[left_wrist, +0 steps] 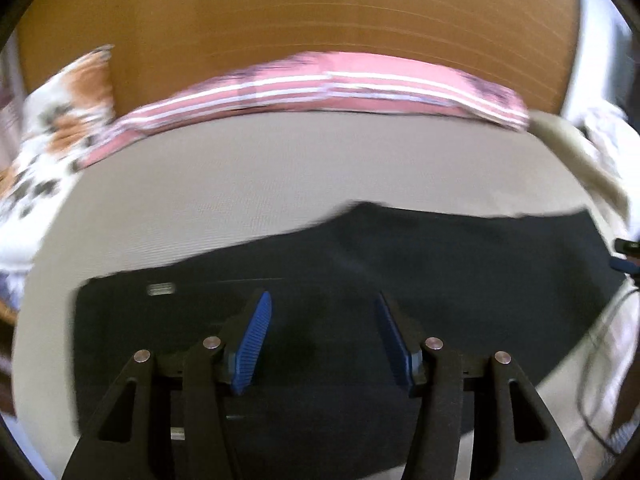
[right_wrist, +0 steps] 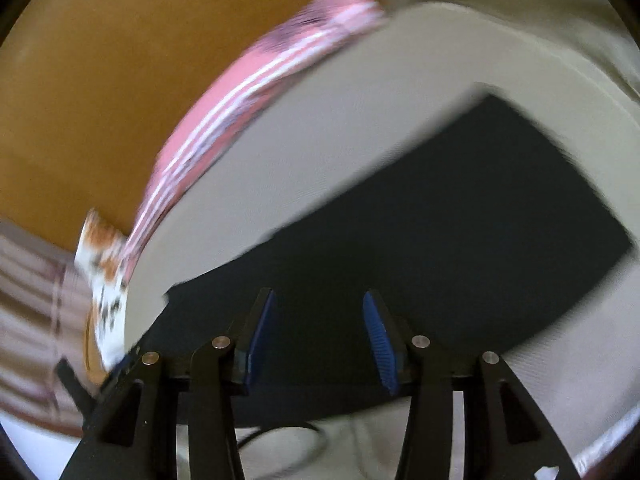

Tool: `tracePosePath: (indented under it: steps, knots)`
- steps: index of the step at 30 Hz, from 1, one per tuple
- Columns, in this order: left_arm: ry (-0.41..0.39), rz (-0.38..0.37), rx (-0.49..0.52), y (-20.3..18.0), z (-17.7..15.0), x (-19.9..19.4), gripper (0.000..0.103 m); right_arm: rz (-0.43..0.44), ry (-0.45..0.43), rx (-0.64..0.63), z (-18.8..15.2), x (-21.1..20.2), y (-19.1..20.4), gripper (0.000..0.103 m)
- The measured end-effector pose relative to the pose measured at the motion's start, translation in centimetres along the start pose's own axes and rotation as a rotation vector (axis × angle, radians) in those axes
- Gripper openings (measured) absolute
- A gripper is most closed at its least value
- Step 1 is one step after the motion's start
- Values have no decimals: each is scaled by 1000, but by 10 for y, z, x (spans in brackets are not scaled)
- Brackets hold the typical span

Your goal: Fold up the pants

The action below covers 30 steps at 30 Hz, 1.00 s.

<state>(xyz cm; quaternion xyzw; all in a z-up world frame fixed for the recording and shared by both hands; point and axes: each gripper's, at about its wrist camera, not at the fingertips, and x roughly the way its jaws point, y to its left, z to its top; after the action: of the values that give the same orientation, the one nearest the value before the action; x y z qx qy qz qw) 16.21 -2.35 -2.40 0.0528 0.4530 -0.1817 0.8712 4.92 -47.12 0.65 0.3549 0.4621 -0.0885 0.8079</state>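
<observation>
Looking down through your left gripper (left_wrist: 324,316), you see the dark, flat, folded fabric pants (left_wrist: 400,264) lying on the beige woven bed sheet (left_wrist: 240,184). Their long axis runs side to side across this view, with one squared end at the left and the other near the right edge. A small pale label (left_wrist: 161,289) sits near the left end. Your left gripper's blue ribbed fingers (left_wrist: 256,344) stand apart above the cloth with nothing between them.

In the right wrist view the pants (right_wrist: 460,220) run slantwise, from lower left up to the right. Your right gripper (right_wrist: 320,312) also has its fingers spread, empty, over the near edge of the pants.

A pink pillow with white stripes (left_wrist: 320,84) lies along the far side of the sheet, against an orange-brown headboard (left_wrist: 300,8). A white pillow with orange and dark blotches (left_wrist: 56,128) sits left of it.
</observation>
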Motion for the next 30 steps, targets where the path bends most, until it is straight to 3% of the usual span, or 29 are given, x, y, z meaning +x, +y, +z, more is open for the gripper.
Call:
tracePosePath:
  steps: [4,8,17,23,30]
  knots:
    - [41,-82,114,-63,2,16,56,-69,-48,134,-6,-29,-68,44]
    - [83,-129,218,-113,0,30,56,-68,-85,238,-13,-45,-116,44]
    - [142,-199,317,-188,-7,48,56,-16,-147,293,-1,-43,-155,39]
    - [167,-175,369,-212,-19,70,56,25,-199,323,14,-36,-173,14]
    - [163,-194,339,-207,-17,74,58,102,-210,408,15,-34,-187,9]
